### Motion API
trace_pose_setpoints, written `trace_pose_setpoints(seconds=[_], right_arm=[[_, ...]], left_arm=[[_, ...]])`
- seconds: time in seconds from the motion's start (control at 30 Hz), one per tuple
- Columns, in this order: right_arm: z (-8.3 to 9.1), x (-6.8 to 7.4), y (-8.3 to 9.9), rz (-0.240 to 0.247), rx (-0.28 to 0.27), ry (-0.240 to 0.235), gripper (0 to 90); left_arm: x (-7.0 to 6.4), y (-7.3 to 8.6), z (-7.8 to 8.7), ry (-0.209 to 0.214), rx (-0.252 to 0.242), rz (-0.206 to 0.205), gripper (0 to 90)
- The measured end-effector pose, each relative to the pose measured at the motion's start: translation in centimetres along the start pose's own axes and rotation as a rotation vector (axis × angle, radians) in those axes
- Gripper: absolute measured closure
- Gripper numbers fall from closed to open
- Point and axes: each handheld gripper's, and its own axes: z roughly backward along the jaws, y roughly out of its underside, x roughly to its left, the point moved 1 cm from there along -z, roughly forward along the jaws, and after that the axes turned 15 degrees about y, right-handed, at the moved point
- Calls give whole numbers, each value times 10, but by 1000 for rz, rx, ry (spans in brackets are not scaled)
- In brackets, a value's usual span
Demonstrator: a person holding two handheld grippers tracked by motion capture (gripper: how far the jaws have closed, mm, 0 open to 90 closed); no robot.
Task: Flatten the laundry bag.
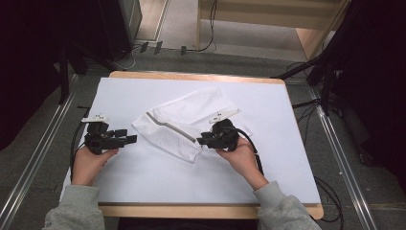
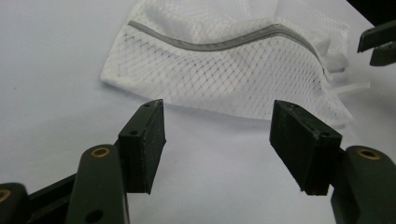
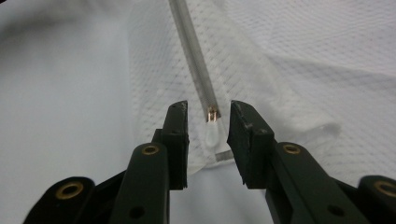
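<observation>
A white mesh laundry bag (image 1: 184, 122) with a grey zipper (image 1: 165, 125) lies crumpled in the middle of the table. My right gripper (image 1: 201, 139) sits at the bag's right end, open. In the right gripper view its jaws straddle the zipper pull (image 3: 212, 126) without closing on it. My left gripper (image 1: 128, 135) rests on the table left of the bag, open, a short gap from the bag's left corner (image 2: 109, 77). In the left gripper view the mesh bag (image 2: 224, 70) lies beyond the wide-apart jaws, and the zipper (image 2: 219, 44) curves across it.
A white sheet (image 1: 143, 177) covers the wooden table (image 1: 201, 211). Cables trail off both sides. Dark stands and a wooden frame (image 1: 306, 28) stand beyond the far edge. My other gripper's jaw tips (image 2: 378, 42) appear at the top right of the left gripper view.
</observation>
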Motion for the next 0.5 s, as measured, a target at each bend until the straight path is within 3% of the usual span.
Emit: trace_pose_setpoints(seconds=[0.2,0.37,0.5], right_arm=[[4,12,13,16,19,-8,663],[-2,18,20,40,46,13,671],[-9,16,26,29,101,22,865]], left_arm=[[1,-9,-7,15,13,-8,376],[2,-13,-13,25,21,-14,376],[2,-18,-20,32,30,-27,376]])
